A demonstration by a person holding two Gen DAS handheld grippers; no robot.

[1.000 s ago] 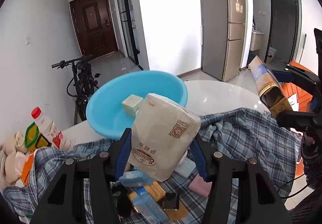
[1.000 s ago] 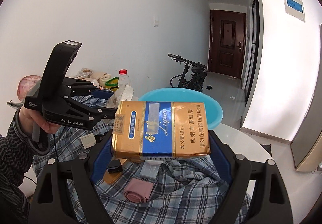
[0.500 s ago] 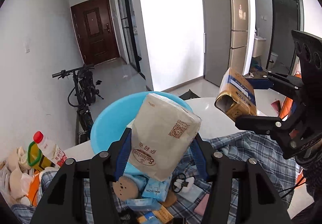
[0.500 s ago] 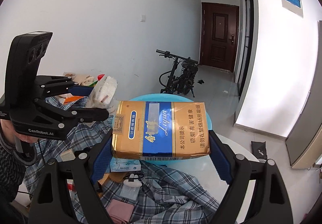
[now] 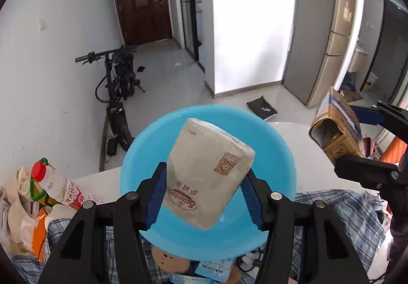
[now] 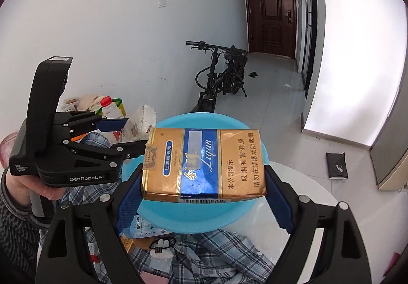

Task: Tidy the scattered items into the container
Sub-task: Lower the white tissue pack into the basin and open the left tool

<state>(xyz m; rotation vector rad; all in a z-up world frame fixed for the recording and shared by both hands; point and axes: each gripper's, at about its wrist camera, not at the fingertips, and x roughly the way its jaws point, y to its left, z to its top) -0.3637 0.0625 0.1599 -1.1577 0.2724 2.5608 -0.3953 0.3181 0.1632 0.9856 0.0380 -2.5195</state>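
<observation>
Left claw (image 5: 204, 188): clamped on a tissue pack (image 5: 207, 177), held tilted over the blue bowl (image 5: 267, 146), long axis pointing away from the camera.
Bowl: on the white bench (image 5: 301, 141), directly below and ahead of both claws.
Right claw (image 6: 202, 188): gripping a cigarette carton (image 6: 204, 164) crosswise, over the bowl's near rim.
Nearer: about level; the left looks better centred.

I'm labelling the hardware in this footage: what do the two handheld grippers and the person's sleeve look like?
Both the left gripper and the right gripper are matte black, angular, with silver screw heads and ridged blue pads lining the jaws. In the right wrist view the left one's body reads "GenRobot.AI" in white and carries a tall black handle-like top. The sleeve is dark grey ribbed knit.
</observation>
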